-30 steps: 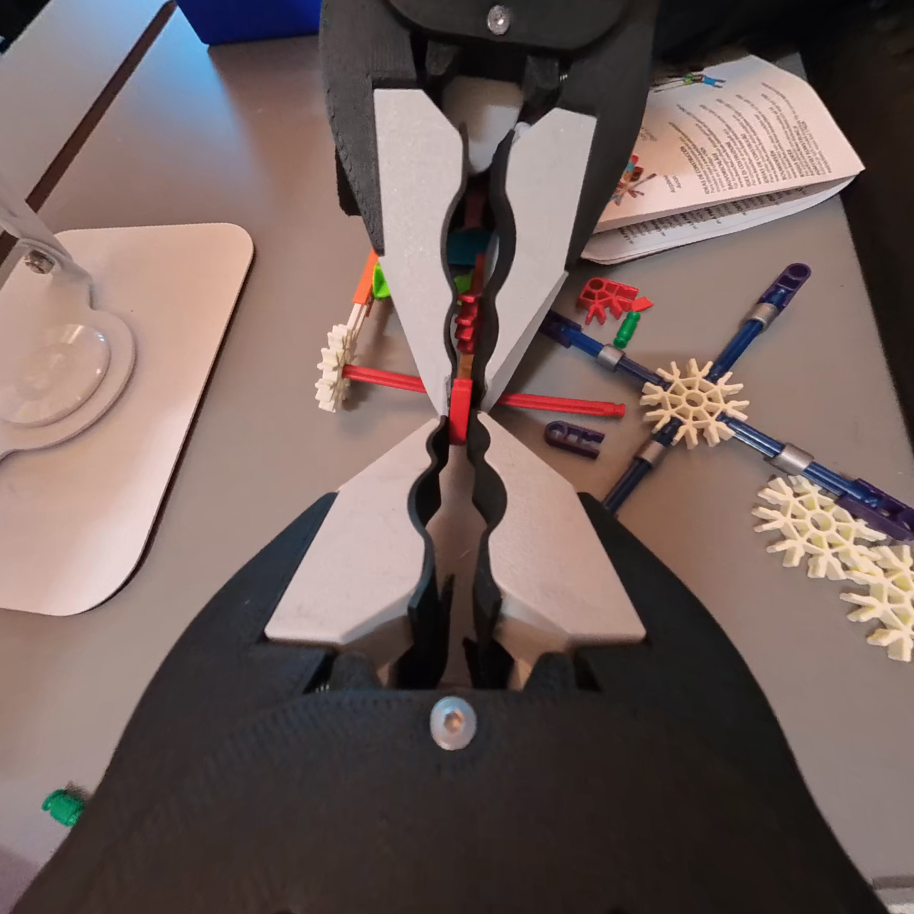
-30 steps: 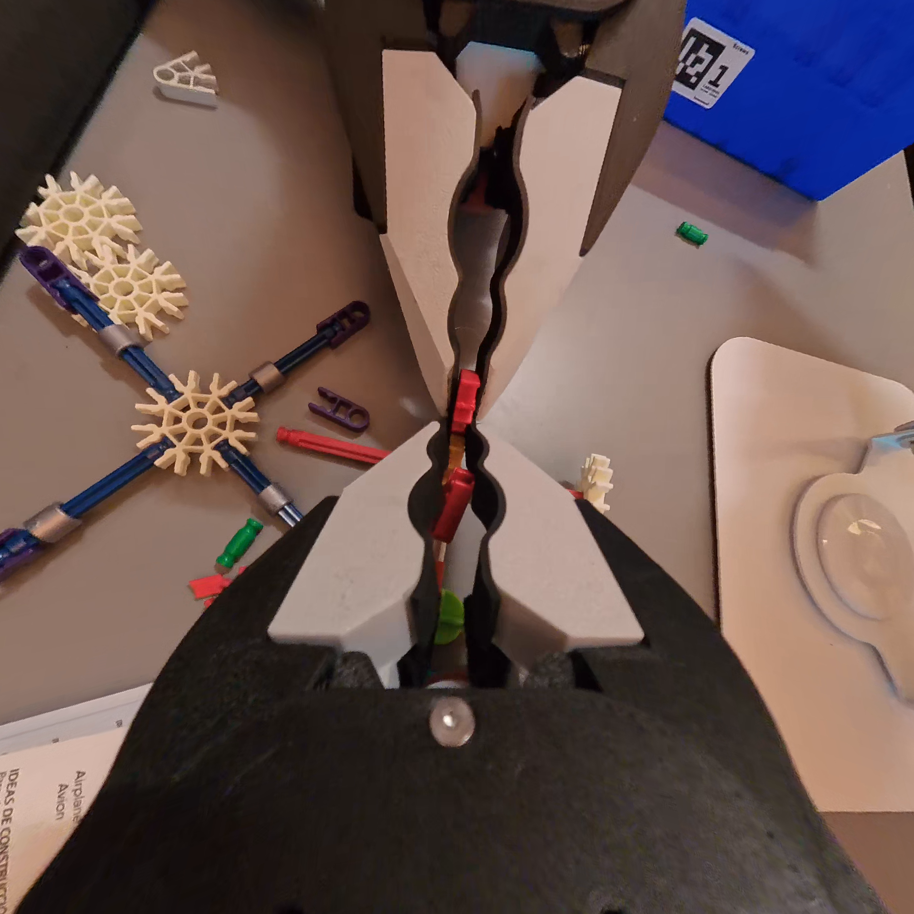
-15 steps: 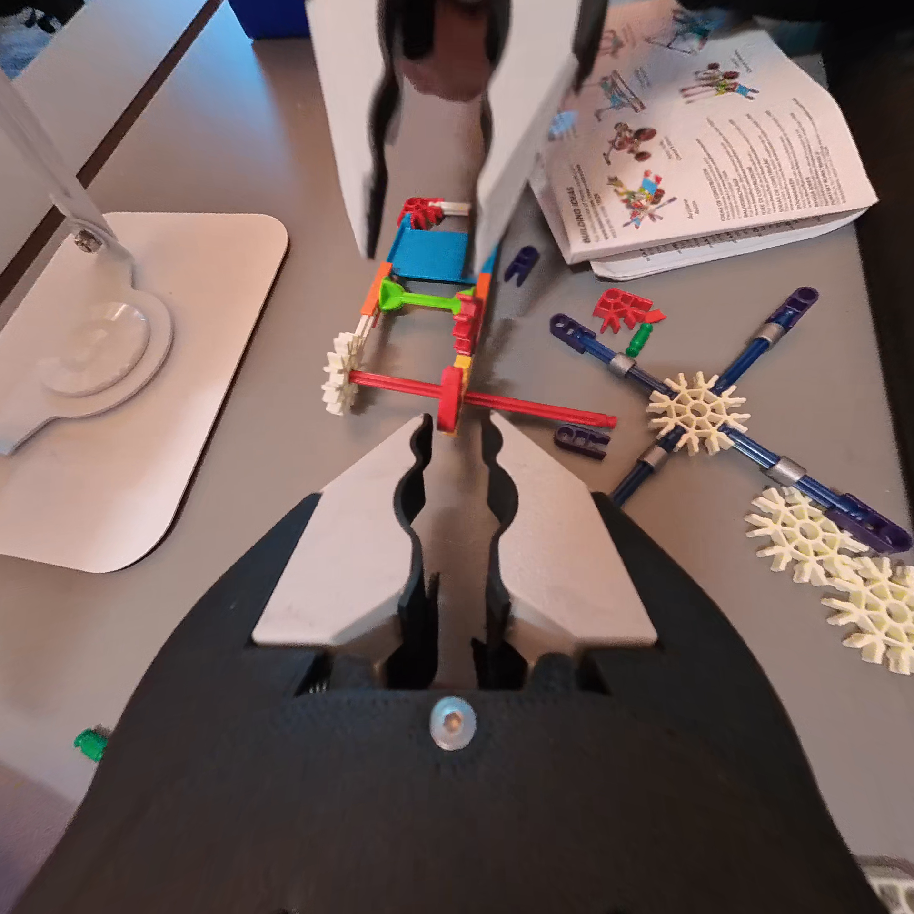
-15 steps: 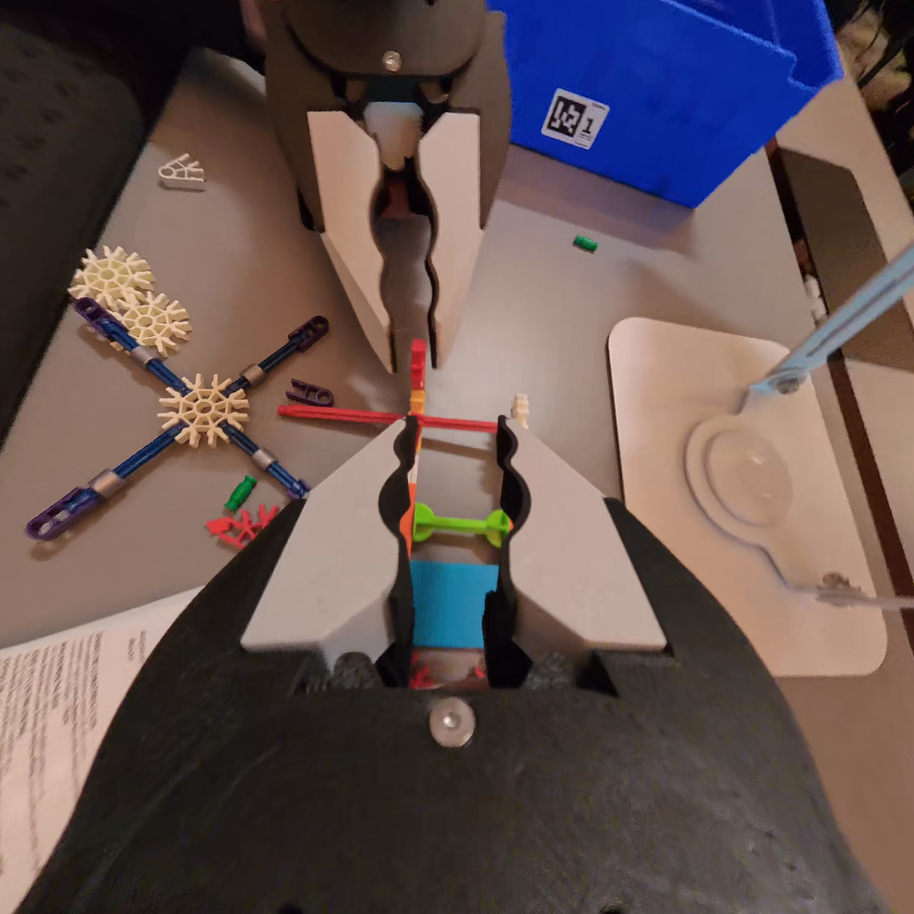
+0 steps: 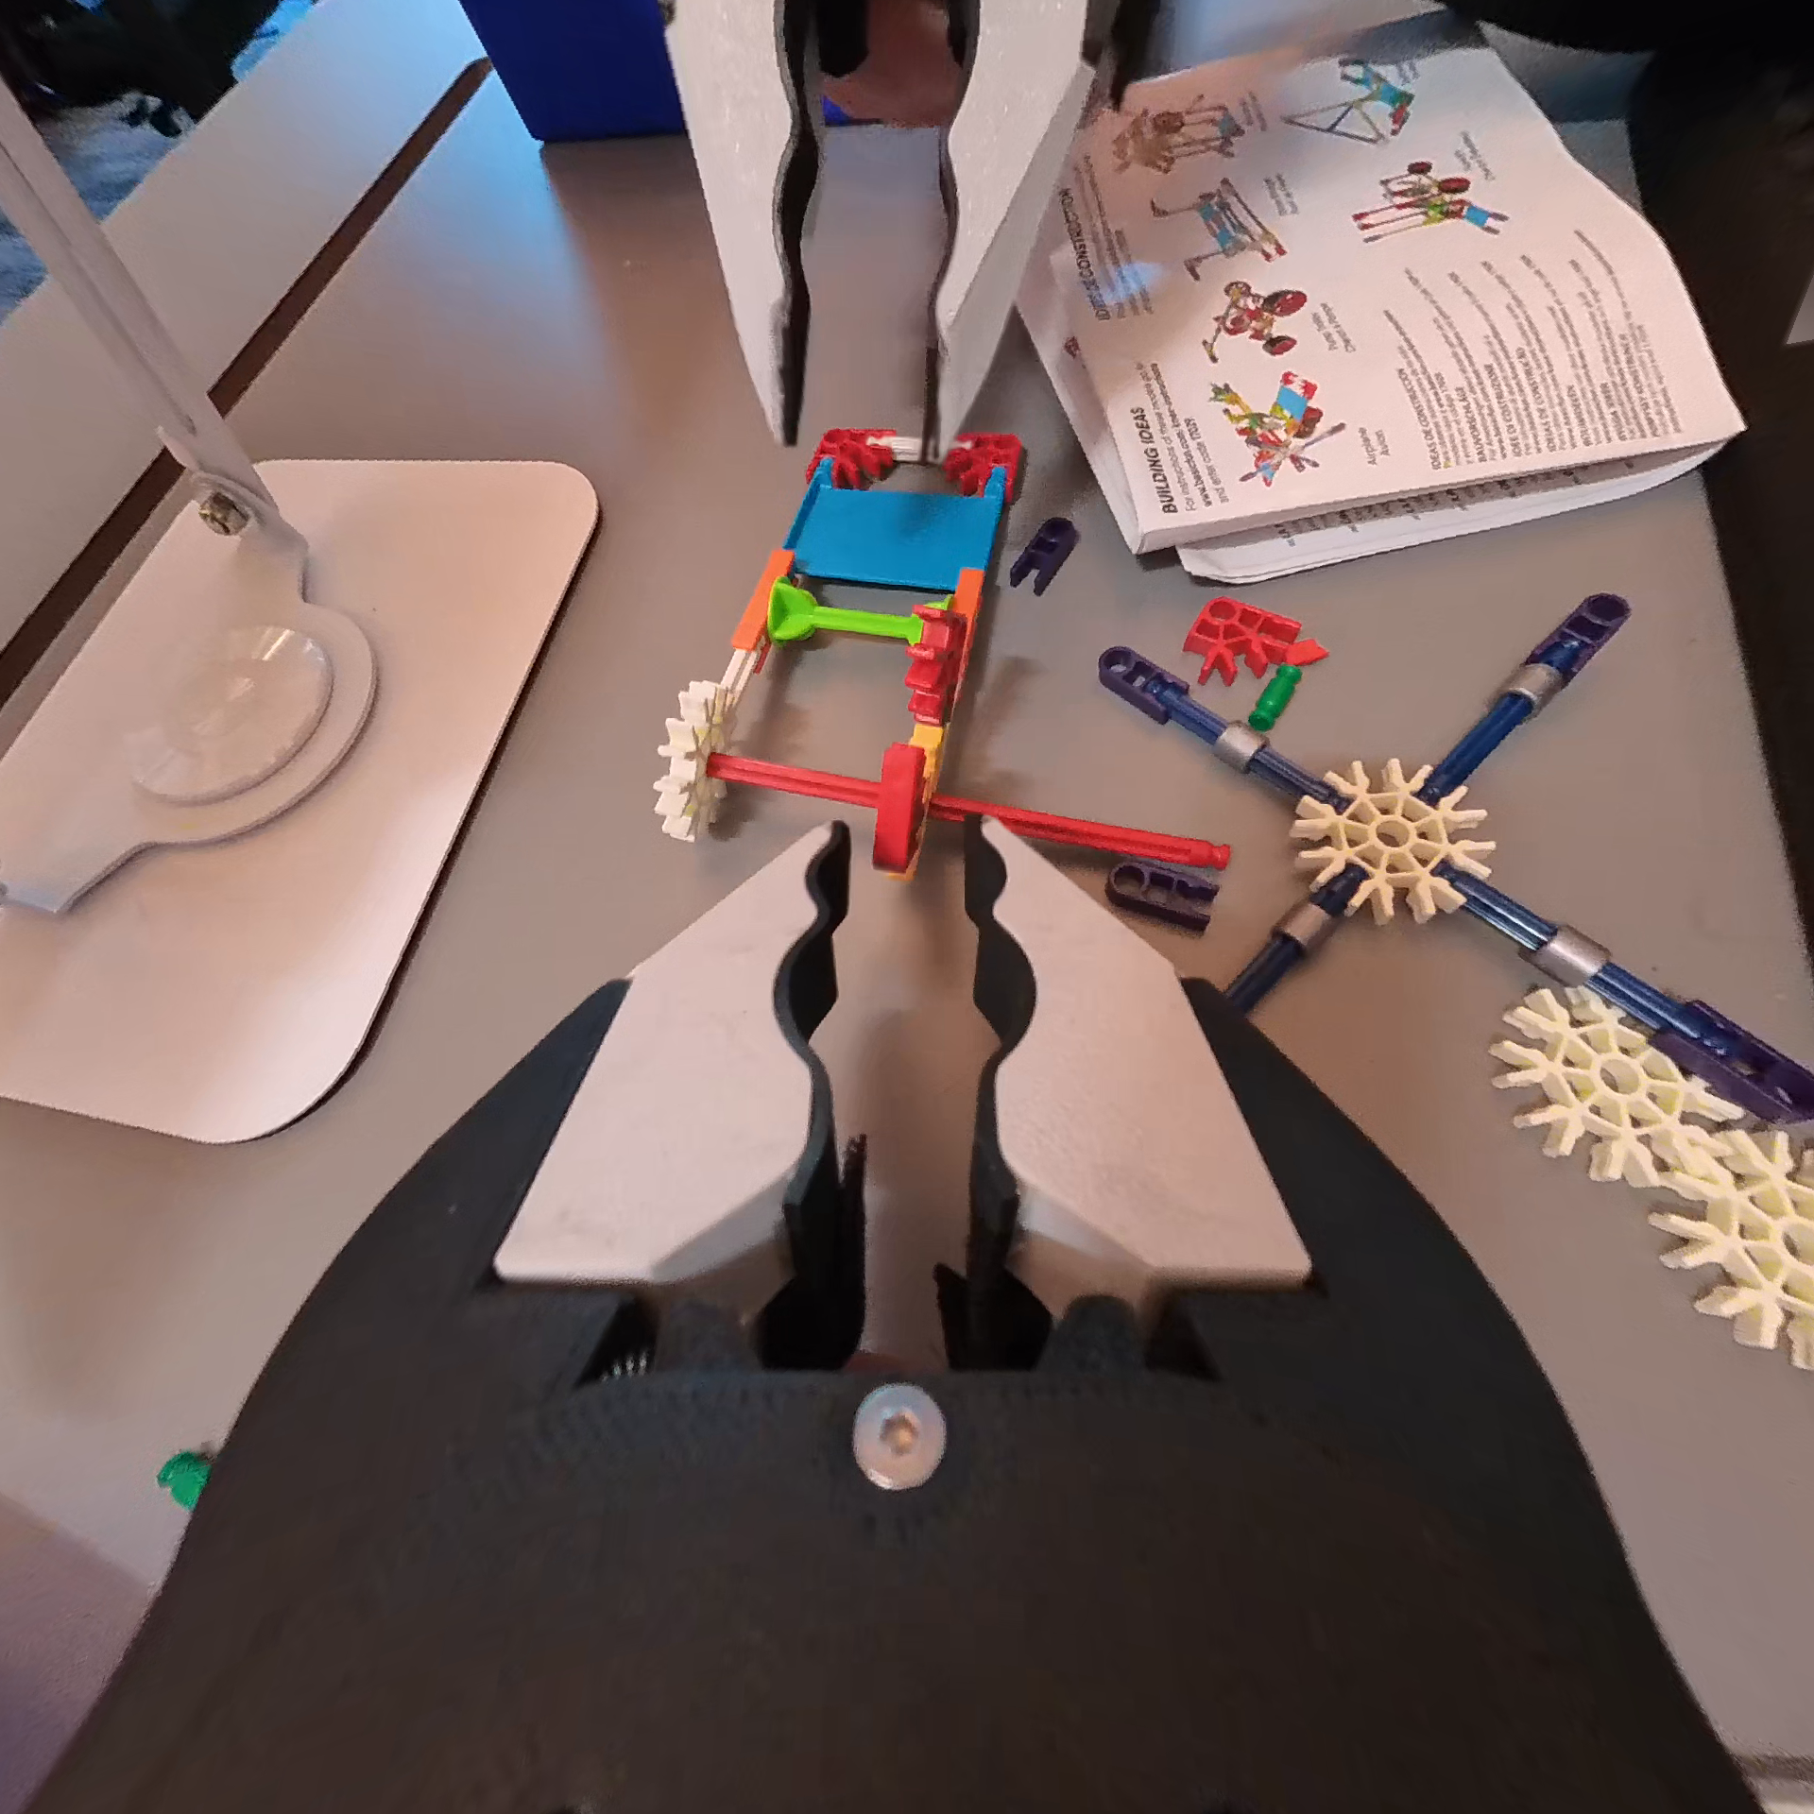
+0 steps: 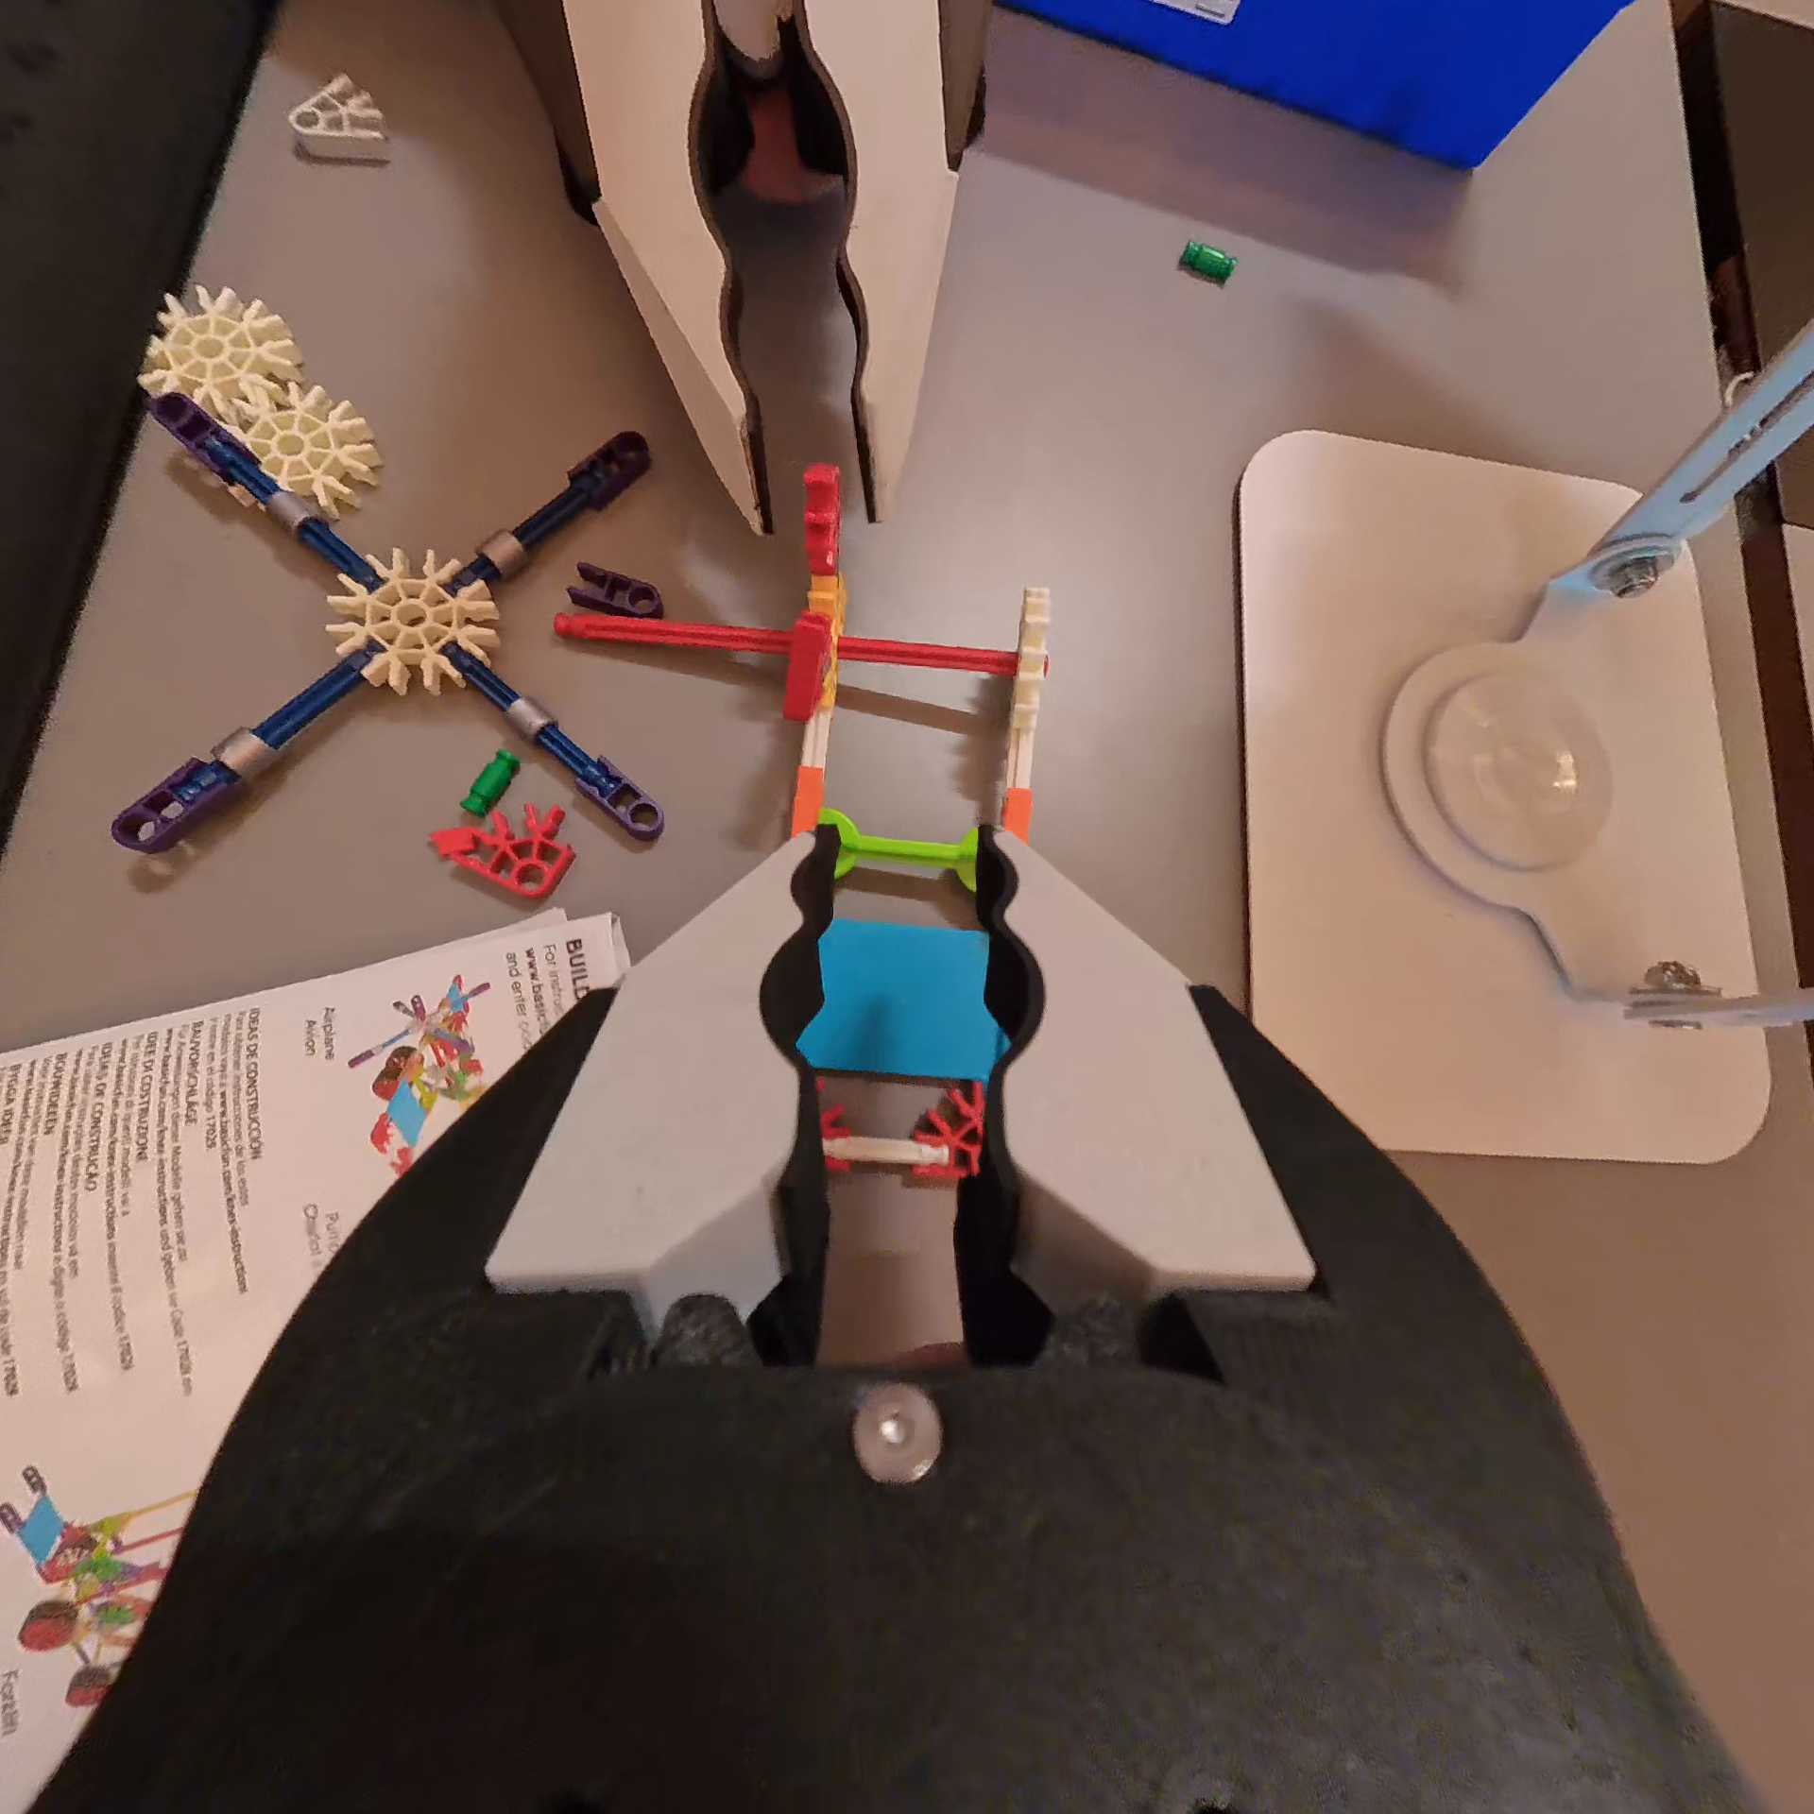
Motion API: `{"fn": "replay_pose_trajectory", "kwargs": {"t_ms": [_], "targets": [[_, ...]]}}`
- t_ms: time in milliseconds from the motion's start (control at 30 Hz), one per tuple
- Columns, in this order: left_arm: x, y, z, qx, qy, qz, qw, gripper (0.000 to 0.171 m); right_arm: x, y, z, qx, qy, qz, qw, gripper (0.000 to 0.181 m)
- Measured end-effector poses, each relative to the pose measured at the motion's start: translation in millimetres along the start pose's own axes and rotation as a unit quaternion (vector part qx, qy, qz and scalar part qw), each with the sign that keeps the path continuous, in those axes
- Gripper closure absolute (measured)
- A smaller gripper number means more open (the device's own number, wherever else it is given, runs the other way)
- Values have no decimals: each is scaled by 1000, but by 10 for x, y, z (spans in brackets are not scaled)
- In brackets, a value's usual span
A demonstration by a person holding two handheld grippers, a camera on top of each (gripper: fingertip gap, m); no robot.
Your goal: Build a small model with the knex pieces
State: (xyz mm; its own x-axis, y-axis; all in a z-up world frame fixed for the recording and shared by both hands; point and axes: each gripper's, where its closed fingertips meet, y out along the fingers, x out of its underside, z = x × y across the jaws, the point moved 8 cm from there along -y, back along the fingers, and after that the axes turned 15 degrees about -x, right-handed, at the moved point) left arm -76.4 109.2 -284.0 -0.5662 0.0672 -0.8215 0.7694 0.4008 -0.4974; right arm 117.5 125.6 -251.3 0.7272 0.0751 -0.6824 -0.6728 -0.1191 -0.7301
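A colourful construction-toy frame lies flat on the grey table: blue panel point(image 5: 893, 535) point(image 6: 903, 991), green rod point(image 5: 854, 623), long red rod point(image 5: 1070, 829) point(image 6: 677, 633), and a white toothed connector point(image 5: 692, 761). My left gripper point(image 5: 908, 844) is open and empty, its tips just short of the red connector point(image 5: 898, 805) on that rod. My right gripper point(image 6: 901, 839) is open and empty above the frame's other end, with the blue panel showing between its fingers. Each gripper shows opposite in the other's view, the right point(image 5: 864, 432) and the left point(image 6: 815, 520).
A cross of blue rods on a cream snowflake connector point(image 5: 1389, 839) point(image 6: 412, 618) lies beside the frame, with loose snowflakes point(image 5: 1669, 1129), a purple clip point(image 5: 1158, 888) and a red connector point(image 5: 1242, 638). Also here are an instruction booklet point(image 5: 1374, 294), a pale stand base point(image 5: 245, 785) and a blue bin point(image 6: 1374, 69). There is about 9 cm between the tips of the two grippers. My left gripper is the nearer one to the purple clip point(image 5: 1158, 888): about 5 cm, against 11 cm. It is also in sight in the right wrist view point(image 6: 617, 607).
Both grippers were shut on the frame, tip to tip. They have opened, let it go and drawn back apart. The frame now lies on the table.
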Motion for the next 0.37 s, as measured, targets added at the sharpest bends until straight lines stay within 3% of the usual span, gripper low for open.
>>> {"fn": "replay_pose_trajectory", "kwargs": {"t_ms": [367], "targets": [[36,137,31,7,14,-11,1000,156,122,-8,27,-1,0,-25,1000,155]]}}
